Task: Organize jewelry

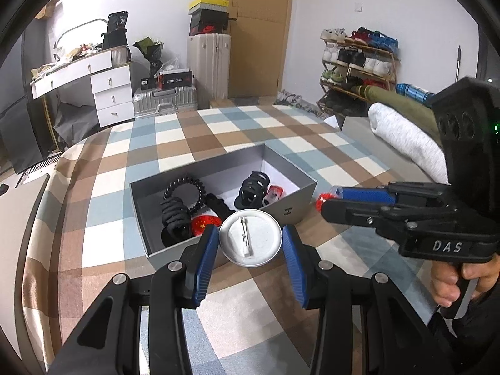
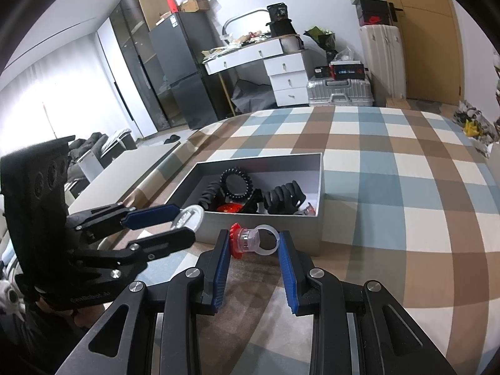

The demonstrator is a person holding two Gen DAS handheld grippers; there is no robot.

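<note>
Silver-grey cardboard, that is the open box [image 1: 300,201] sitting on the checked cloth of the table [image 1: 175,143], and it is where the jewelry has gathered. Inside I can make out a black spiral hair tie [image 1: 184,190], two black claw clips [image 1: 176,218], a second one [image 1: 253,189] further right, and a small red badge with yellow stars [image 1: 204,223].

My left gripper [image 1: 250,243] has its jaws set either side of a round pin badge [image 1: 250,239], turned so its silver back and clasp face me. The blue pads [image 1: 206,256] press on the badge's rim, so I read it as held, poised just over the near wall of the box.

My right gripper [image 2: 253,247] is just beside the box's near wall, outside it. Its jaws are pinched onto a toy ring [image 2: 254,240] with a clear band and a red flower head; the flower touches the left pad, the band the right one. In the left wrist view that ring [image 1: 322,201] shows only as a red tip beside the box corner.
</note>
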